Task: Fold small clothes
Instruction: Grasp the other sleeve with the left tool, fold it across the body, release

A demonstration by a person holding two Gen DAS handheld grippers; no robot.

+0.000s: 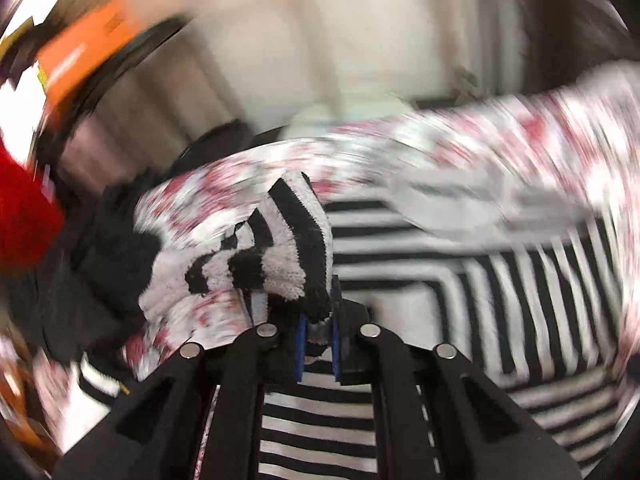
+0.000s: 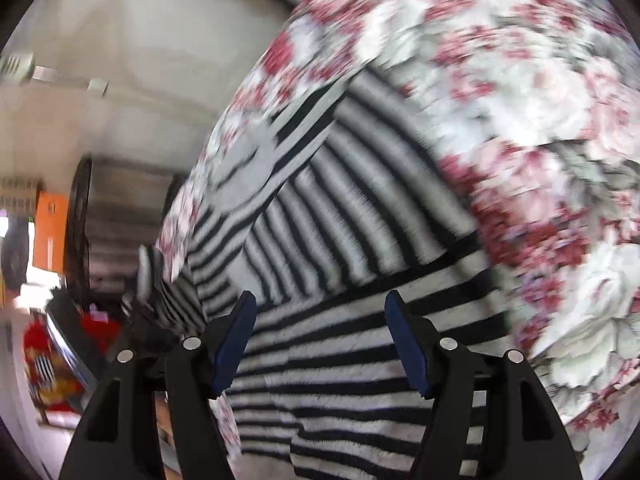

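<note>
A black-and-white striped garment (image 1: 520, 296) lies spread on a floral red-and-white cloth (image 1: 520, 148). My left gripper (image 1: 318, 320) is shut on a bunched corner of the striped garment (image 1: 288, 248) and holds it lifted over the rest. In the right wrist view the striped garment (image 2: 340, 264) fills the middle, on the floral cloth (image 2: 520, 120). My right gripper (image 2: 320, 336) is open and empty, its blue pads (image 2: 236, 340) just above the striped fabric. The left gripper (image 2: 144, 280) shows blurred at the garment's far left edge.
An orange box (image 1: 84, 52) and a red object (image 1: 24, 216) sit at the left. Dark clothing (image 1: 112, 248) lies beside the floral cloth. A pale wall (image 2: 140, 80) is behind. Both views are motion-blurred.
</note>
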